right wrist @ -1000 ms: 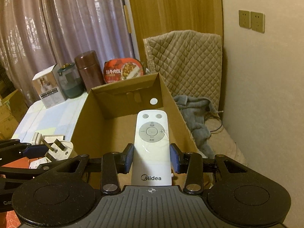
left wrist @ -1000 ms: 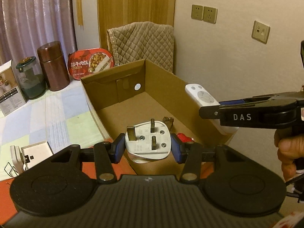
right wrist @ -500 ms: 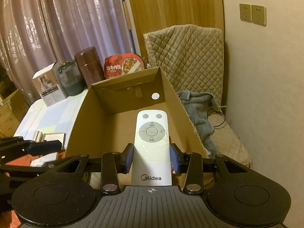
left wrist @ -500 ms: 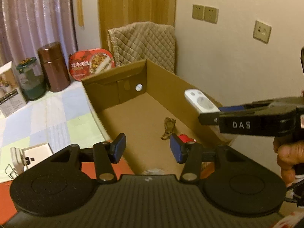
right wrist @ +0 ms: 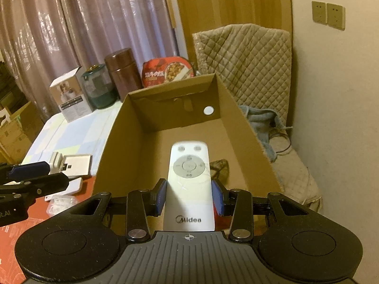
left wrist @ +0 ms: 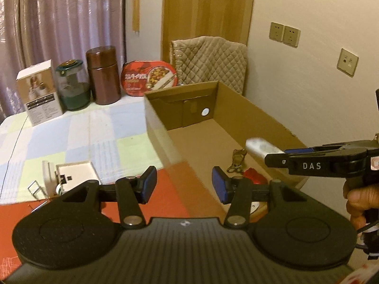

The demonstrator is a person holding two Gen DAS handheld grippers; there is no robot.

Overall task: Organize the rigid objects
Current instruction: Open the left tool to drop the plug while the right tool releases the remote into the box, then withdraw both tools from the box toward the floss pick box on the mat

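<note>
An open cardboard box [left wrist: 156, 120] stands on the table. My left gripper [left wrist: 184, 184] is open with nothing between its blue pads, and it hovers over the box's near left wall and a red mat [left wrist: 170, 196]. A white rounded shape [left wrist: 255, 207] shows under its right finger; I cannot tell what it is. My right gripper [right wrist: 189, 196] is shut on a white Midea remote [right wrist: 189, 165], held over the inside of the box [right wrist: 111, 146]. The left wrist view shows that remote [left wrist: 258, 146] and the right gripper [left wrist: 284, 152] above the box's right wall. The left gripper [right wrist: 35, 175] sits at the left edge of the right wrist view.
A small brown item [left wrist: 236, 161] and a red item [left wrist: 254, 175] lie in the box. On the checked cloth are a white carton [left wrist: 39, 92], a glass jar [left wrist: 72, 85], a brown canister [left wrist: 103, 75], a red food bowl [left wrist: 149, 78] and a white tray [left wrist: 73, 172]. A quilted chair [right wrist: 244, 61] stands behind.
The white plug that the left gripper held one second ago is gone from its jaws. The left gripper has drawn back and leftward from the box. The right gripper keeps the remote almost still.
</note>
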